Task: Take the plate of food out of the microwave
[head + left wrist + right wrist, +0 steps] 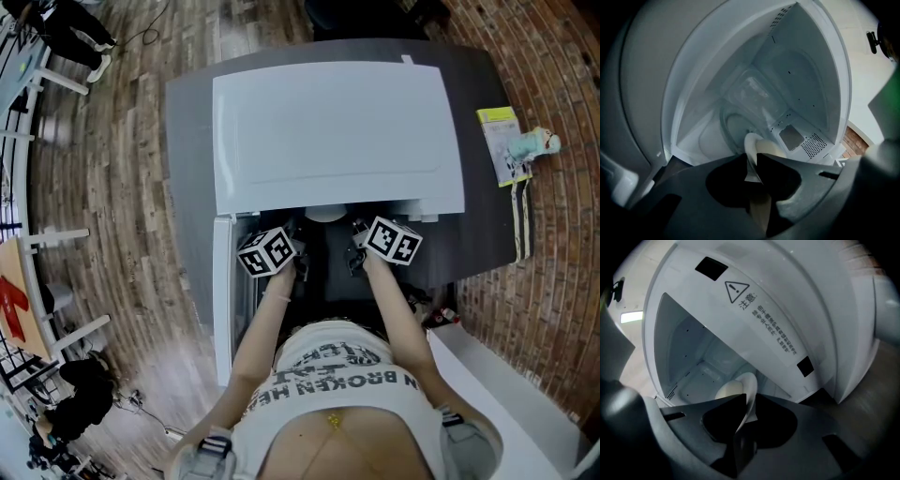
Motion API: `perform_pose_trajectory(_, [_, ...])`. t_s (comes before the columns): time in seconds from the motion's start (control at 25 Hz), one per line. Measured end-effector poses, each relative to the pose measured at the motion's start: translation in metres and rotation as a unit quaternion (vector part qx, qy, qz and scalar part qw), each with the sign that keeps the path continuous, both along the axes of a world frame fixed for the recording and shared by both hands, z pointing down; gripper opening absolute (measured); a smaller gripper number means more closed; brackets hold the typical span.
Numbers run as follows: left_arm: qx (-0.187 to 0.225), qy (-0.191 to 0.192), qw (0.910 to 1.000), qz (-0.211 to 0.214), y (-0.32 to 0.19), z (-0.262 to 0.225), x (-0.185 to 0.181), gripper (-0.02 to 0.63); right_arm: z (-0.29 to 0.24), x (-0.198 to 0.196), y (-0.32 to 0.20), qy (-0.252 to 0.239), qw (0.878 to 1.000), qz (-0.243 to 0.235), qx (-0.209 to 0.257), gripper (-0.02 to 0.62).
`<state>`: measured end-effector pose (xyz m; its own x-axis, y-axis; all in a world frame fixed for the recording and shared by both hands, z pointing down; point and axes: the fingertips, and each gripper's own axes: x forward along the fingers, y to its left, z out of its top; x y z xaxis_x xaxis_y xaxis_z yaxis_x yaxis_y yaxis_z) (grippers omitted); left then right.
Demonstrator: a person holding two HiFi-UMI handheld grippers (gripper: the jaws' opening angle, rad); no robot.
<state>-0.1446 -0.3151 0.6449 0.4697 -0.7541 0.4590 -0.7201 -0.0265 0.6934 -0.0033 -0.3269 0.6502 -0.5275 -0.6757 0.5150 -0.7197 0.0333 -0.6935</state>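
Holds the plate [753, 143] at the mouth of the microwave [328, 131], with the left gripper [751, 161] and right gripper [749, 401] each pinched on its rim from opposite sides. Shows only a pale mound of food [771, 150], too dim to identify. Hides nearly all of the plate beneath the microwave's top from above.

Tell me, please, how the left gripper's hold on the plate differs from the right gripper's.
The left gripper pinches the plate at its left rim; the right gripper pinches the opposite, right rim. Seen from the left gripper, the pale food lies right of the rim; from the right gripper, left of it. Both are shut on the rim, inside the open microwave.
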Motion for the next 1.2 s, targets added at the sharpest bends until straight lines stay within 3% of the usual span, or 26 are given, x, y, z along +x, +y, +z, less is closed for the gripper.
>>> perform_pose_trajectory(1.2, [0.020, 0.006, 0.9998, 0.000, 0.047, -0.020, 0.013, 0.071, -0.028, 0.012, 0.045, 0.021, 1.000, -0.009, 0.020, 0.061])
